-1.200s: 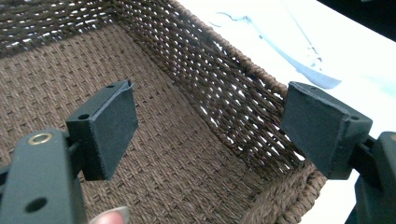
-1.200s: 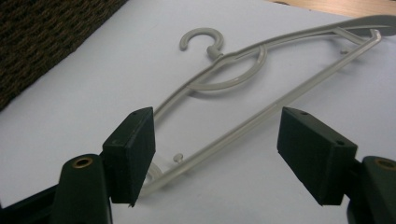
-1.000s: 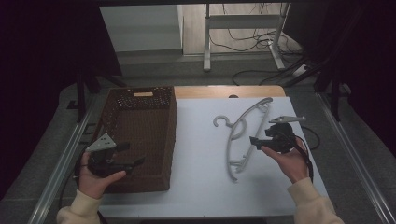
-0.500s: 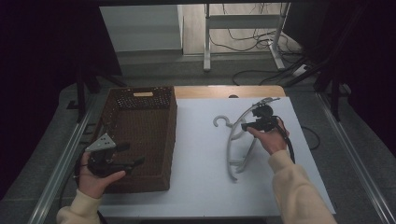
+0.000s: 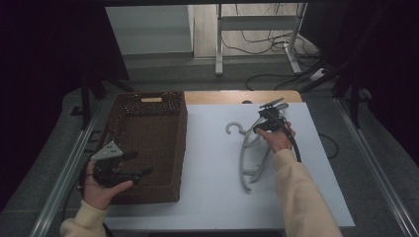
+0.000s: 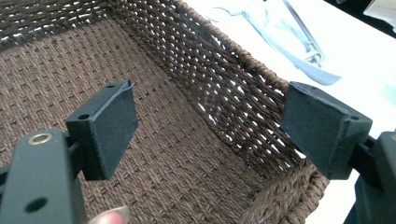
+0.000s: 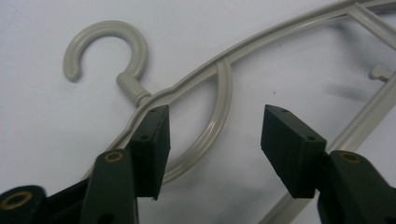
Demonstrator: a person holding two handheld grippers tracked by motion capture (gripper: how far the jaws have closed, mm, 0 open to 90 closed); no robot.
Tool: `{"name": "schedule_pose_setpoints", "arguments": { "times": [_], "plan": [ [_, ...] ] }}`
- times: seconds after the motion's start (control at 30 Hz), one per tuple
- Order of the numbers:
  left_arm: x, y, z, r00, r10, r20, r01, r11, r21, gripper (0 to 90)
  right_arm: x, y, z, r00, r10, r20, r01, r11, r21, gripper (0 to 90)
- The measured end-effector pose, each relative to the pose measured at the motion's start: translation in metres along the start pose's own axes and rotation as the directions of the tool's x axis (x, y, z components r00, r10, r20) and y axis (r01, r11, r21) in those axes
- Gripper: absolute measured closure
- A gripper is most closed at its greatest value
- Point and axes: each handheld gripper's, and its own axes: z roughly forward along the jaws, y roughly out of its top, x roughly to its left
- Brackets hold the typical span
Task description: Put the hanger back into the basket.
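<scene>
grey plastic hanger (image 5: 249, 153) is lying flat on the white table (image 5: 207, 168), right of the brown wicker basket (image 5: 148, 140). right gripper (image 7: 215, 140) is hovering over its neck, jaws wide apart, gripping nothing. left gripper (image 6: 208, 126) is hanging over the basket's near end, wide open, empty.

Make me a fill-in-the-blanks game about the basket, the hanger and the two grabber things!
1. The grey hanger lies on the white ____.
2. The right gripper has its jaws ____ above the hanger, near its hook.
3. The left gripper is held over the brown woven ____.
4. The inside of the basket is ____.

Missing words: table; open; basket; empty
</scene>
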Motion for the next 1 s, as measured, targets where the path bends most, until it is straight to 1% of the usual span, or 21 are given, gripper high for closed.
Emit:
{"name": "schedule_pose_setpoints", "arguments": {
  "times": [0.03, 0.07, 0.1, 0.2, 0.33, 0.37, 0.4, 0.43, 0.47, 0.5, 0.53, 0.57, 0.6, 0.63, 0.67, 0.77, 0.9, 0.93, 0.97, 1.0],
  "plan": [
    [0.001, 0.0, -0.001, 1.0, 0.0, -0.001, 0.0, 1.0, -0.001, 18.4, 0.001, 0.002, 0.006, 0.9999, -0.004, 0.01, 0.004, 1.0, 0.015, 46.3],
    [0.001, 0.0, -0.001, 1.0, 0.0, -0.001, 0.0, 1.0, -0.001, 18.4, 0.001, 0.002, 0.006, 0.9999, -0.004, 0.01, 0.004, 1.0, 0.015, 46.3],
    [0.001, 0.0, -0.001, 1.0, -0.001, -0.001, 0.001, 1.0, -0.003, 18.4, 0.003, 0.005, 0.009, 0.9997, -0.001, 0.023, 0.0, 1.0, 0.021, 49.6],
    [0.001, 0.0, -0.001, 1.0, -0.004, -0.002, 0.004, 1.0, -0.001, 18.4, 0.003, 0.007, 0.014, 0.999, 0.027, 0.035, -0.028, 0.999, 0.03, 52.8],
    [0.002, -0.001, 0.0, 1.0, -0.003, -0.002, 0.003, 1.0, 0.002, 18.4, 0.002, 0.007, 0.02, 0.9988, 0.037, 0.032, -0.038, 0.998, 0.042, 55.9],
    [0.002, -0.001, 0.0, 1.0, -0.004, -0.003, 0.004, 1.0, 0.002, 18.4, 0.003, 0.008, 0.023, 0.9983, 0.04, 0.042, -0.042, 0.998, 0.048, 59.3],
    [0.002, -0.001, 0.0, 1.0, -0.004, -0.003, 0.004, 1.0, 0.002, 18.4, 0.003, 0.008, 0.023, 0.9983, 0.04, 0.042, -0.042, 0.998, 0.048, 59.3],
    [0.002, -0.001, 0.0, 1.0, -0.005, -0.002, 0.005, 1.0, 0.001, 18.4, 0.003, 0.009, 0.026, 0.9976, 0.045, 0.053, -0.048, 0.997, 0.065, 62.9],
    [0.003, -0.001, 0.0, 1.0, -0.004, -0.004, 0.004, 1.0, 0.0, 18.4, 0.003, 0.009, 0.026, 0.9976, 0.045, 0.053, -0.048, 0.997, 0.065, 62.9],
    [0.003, -0.001, -0.001, 1.0, -0.004, -0.006, 0.004, 1.0, -0.002, 18.4, 0.003, 0.009, 0.029, 0.9974, 0.051, 0.051, -0.055, 0.996, 0.072, 67.2],
    [0.003, -0.001, -0.001, 1.0, -0.004, -0.006, 0.004, 1.0, -0.002, 18.4, 0.003, 0.009, 0.029, 0.9974, 0.051, 0.051, -0.055, 0.996, 0.072, 67.2],
    [0.003, -0.001, -0.001, 0.9999, -0.007, -0.009, 0.006, 1.0, -0.005, 18.4, 0.004, 0.009, 0.03, 0.9973, 0.056, 0.048, -0.059, 0.995, 0.074, 69.1],
    [0.003, -0.001, -0.002, 0.9999, -0.006, -0.01, 0.005, 1.0, -0.007, 18.4, 0.005, 0.009, 0.031, 0.9972, 0.054, 0.052, -0.058, 0.995, 0.076, 71.3],
    [0.003, -0.001, -0.002, 0.9999, -0.006, -0.011, 0.006, 1.0, -0.008, 18.4, 0.006, 0.009, 0.032, 0.9965, 0.045, 0.07, -0.05, 0.996, 0.076, 73.4],
    [0.004, -0.001, -0.002, 0.9999, -0.007, -0.012, 0.007, 0.9999, -0.008, 18.5, 0.007, 0.009, 0.032, 0.9962, 0.046, 0.073, -0.052, 0.996, 0.074, 74.0],
    [0.004, -0.001, -0.002, 0.9999, -0.008, -0.014, 0.008, 0.9999, -0.01, 18.4, 0.006, 0.009, 0.032, 0.9941, 0.079, 0.074, -0.085, 0.993, 0.078, 75.7],
    [0.005, -0.002, -0.003, 0.9999, -0.006, -0.014, 0.006, 0.9999, -0.011, 18.4, 0.006, 0.01, 0.032, 0.9929, 0.085, 0.084, -0.091, 0.993, 0.077, 77.0],
    [0.005, -0.002, -0.003, 0.9999, -0.007, -0.014, 0.007, 0.9999, -0.012, 18.4, 0.005, 0.009, 0.032, 0.9908, 0.105, 0.085, -0.111, 0.991, 0.07, 78.4],
    [0.005, -0.002, -0.003, 0.9999, -0.007, -0.014, 0.007, 0.9999, -0.012, 18.4, 0.005, 0.009, 0.032, 0.9908, 0.105, 0.085, -0.111, 0.991, 0.07, 78.4],
    [0.005, -0.002, -0.003, 0.9999, -0.007, -0.014, 0.007, 0.9999, -0.012, 18.4, 0.001, 0.009, 0.031, 0.9886, 0.129, 0.077, -0.135, 0.988, 0.07, 80.8]
  ]
}}
